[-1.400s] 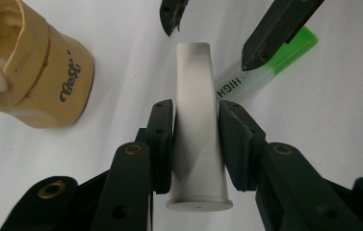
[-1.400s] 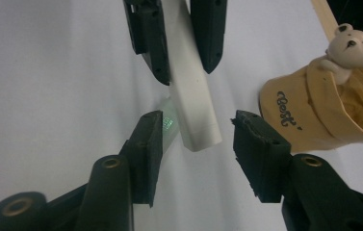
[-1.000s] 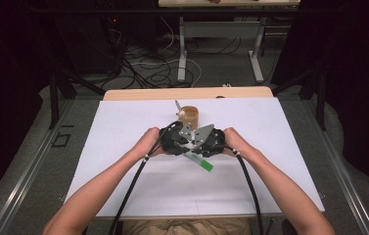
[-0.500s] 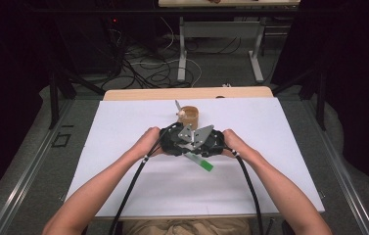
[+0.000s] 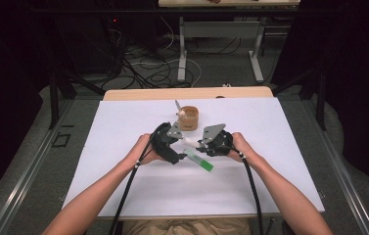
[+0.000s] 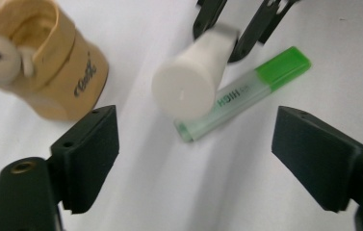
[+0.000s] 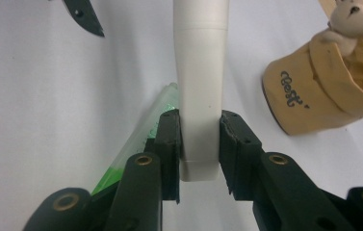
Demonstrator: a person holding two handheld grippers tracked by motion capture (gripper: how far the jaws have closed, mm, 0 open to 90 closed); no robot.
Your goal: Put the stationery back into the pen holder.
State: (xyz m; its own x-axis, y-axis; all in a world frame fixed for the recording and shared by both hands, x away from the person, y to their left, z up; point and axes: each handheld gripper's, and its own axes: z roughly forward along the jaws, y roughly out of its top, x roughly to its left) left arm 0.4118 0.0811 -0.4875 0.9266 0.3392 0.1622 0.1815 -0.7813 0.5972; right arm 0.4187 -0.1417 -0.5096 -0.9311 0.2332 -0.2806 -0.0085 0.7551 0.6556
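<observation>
right gripper (image 7: 199, 144) jaws pinch the white cylinder (image 7: 199, 72) at its near end, holding it above the white table (image 5: 280, 147). left gripper (image 6: 196, 159) jaws stand spread, having just opened, nothing between them. green highlighter (image 6: 244, 94) lies on the table beneath the cylinder. tan cup (image 7: 323, 91) stands near.

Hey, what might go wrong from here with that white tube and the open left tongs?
The right tongs pinch the white tube only near one end, so its long free end could tilt or slip. The left tongs, whose jaws have just been opening, stand open around nothing; closing now could miss the tube. The green highlighter lying beneath might get knocked toward the tan bear cup.
</observation>
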